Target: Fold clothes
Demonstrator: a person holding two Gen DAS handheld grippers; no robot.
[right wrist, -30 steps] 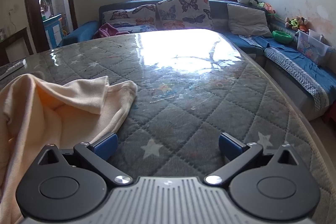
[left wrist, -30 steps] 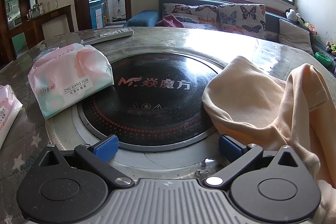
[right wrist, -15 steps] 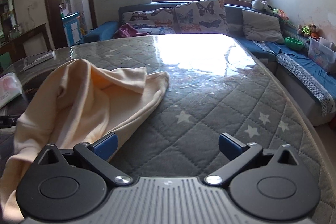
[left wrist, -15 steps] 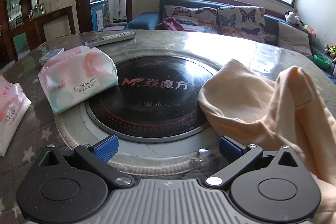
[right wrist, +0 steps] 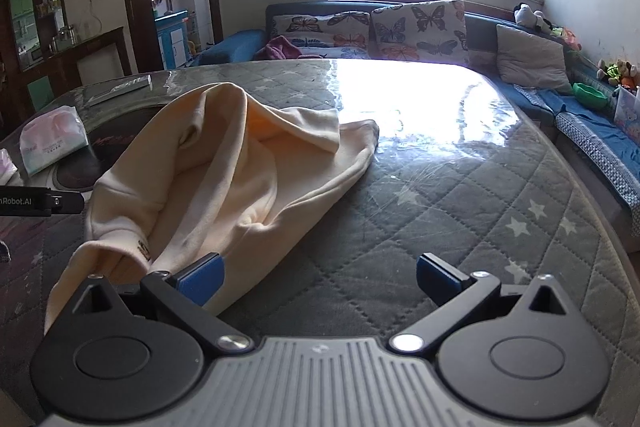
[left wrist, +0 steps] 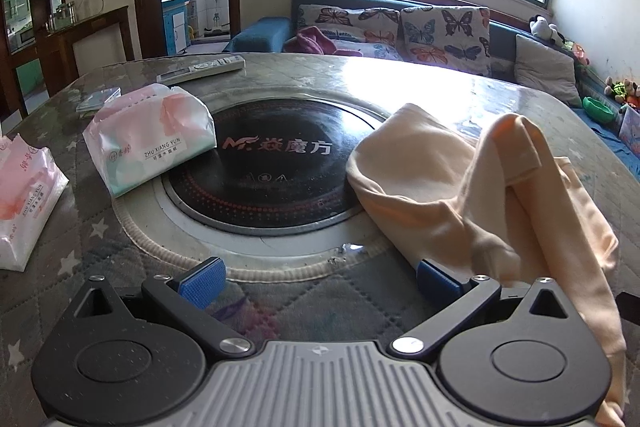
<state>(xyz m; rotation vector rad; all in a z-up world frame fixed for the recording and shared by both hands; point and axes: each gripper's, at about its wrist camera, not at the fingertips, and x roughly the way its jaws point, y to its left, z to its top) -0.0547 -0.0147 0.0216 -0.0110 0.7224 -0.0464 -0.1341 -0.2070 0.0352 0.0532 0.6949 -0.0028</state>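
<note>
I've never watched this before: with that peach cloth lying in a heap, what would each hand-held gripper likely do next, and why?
Probably close in on the near edge. The peach garment lies crumpled on the table; the left hand-held gripper and right hand-held gripper are open, holding nothing.

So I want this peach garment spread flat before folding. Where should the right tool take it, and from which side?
Probably the near hem of the peach garment, by the small label. That edge lifts off the quilted table cover, leaving room for a finger beneath. Bring the open right tool in low from the near side, shifting left.
</note>
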